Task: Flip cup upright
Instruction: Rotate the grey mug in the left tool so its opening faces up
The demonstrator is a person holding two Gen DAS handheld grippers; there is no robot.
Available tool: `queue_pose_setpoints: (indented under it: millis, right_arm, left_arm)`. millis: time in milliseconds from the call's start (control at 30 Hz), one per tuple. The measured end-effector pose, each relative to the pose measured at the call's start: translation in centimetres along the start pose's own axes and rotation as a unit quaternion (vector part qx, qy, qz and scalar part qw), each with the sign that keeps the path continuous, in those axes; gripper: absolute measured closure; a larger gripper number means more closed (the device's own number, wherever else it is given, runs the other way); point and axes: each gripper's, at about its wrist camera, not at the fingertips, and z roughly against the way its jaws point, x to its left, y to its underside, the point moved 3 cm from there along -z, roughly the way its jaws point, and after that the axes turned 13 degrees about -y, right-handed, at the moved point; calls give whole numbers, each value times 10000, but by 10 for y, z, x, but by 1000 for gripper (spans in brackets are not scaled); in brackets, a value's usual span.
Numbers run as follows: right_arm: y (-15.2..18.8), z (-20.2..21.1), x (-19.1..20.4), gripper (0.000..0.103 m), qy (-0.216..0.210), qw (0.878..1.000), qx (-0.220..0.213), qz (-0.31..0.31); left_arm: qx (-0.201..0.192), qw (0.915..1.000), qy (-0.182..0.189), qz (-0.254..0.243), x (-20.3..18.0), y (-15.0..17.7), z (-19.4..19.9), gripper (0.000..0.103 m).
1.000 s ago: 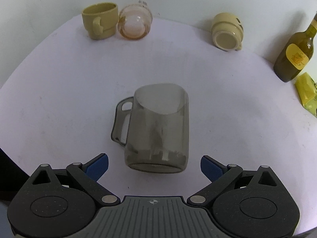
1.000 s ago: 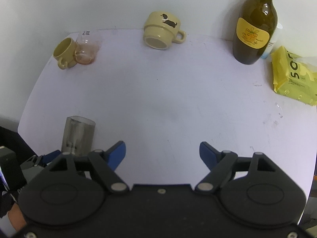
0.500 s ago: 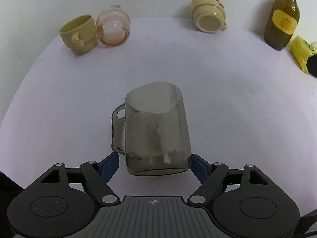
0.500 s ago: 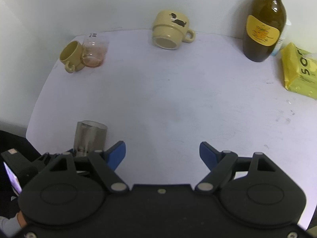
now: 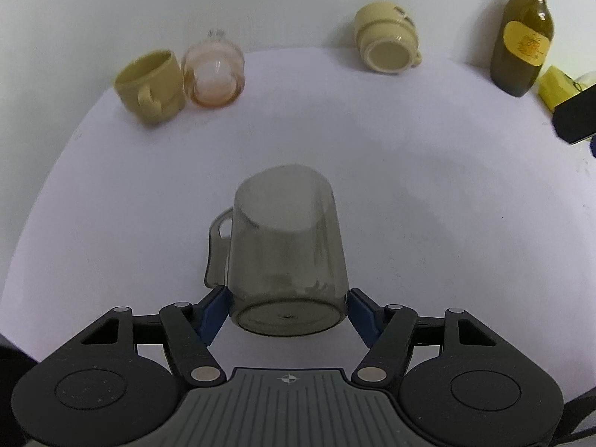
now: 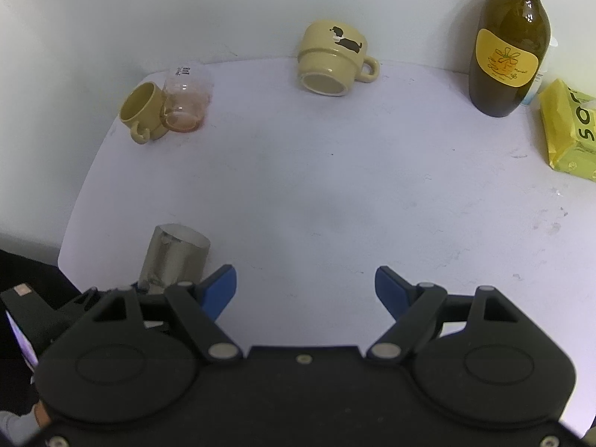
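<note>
A smoky grey see-through mug [image 5: 285, 257] lies on its side on the white table [image 5: 428, 193], base toward me, handle on its left. My left gripper [image 5: 288, 313] is shut on the mug's base end, blue pads [image 5: 216, 309] pressing both sides. In the right wrist view the same mug [image 6: 175, 257] shows at the lower left, tilted up off the table. My right gripper [image 6: 305, 287] is open and empty above the table's near middle.
A yellow cup [image 5: 151, 85] and a pink glass [image 5: 214, 74] lie on their sides at the far left. A cream dog mug [image 6: 333, 61] lies at the far middle. A green bottle [image 6: 508, 44] and yellow packet [image 6: 570, 130] stand at the far right.
My left gripper moved forward and closed its fingers onto the grey mug's base. The mug's base end has lifted slightly. My right gripper stayed open and drew back a little.
</note>
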Motion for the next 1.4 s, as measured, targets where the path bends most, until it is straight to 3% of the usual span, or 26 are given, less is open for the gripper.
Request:
queue_pose_setpoints:
  millis: [233, 433, 700, 967, 1233, 1300, 1400]
  right_arm:
    - [0, 0, 1, 23, 22, 9999, -111, -100]
    - [-2, 5, 7, 23, 1, 9996, -261, -136]
    - [1, 15, 8, 23, 113, 9980, -519, -332]
    - [5, 24, 6, 23, 160, 9956, -742, -542]
    - [12, 30, 2, 23, 244, 9936, -851, -706]
    - [14, 33, 1, 23, 288, 9929, -880, -745]
    - [18, 38, -4, 23, 341, 9914, -943, -844]
  left_arm:
    - [-278, 9995, 66, -152, 3, -18, 3, 40]
    - [-135, 9997, 174, 103, 16, -40, -8, 40]
    - [-34, 9996, 263, 77, 26, -64, -24, 40]
    - [13, 9998, 176, -109, 32, -68, -33, 28]
    - [-87, 9988, 225, -435, 21, -67, -33, 29]
    - [-163, 9981, 231, -548, 16, -67, -31, 36]
    - [-212, 9970, 324, -666, 8, -70, -30, 38]
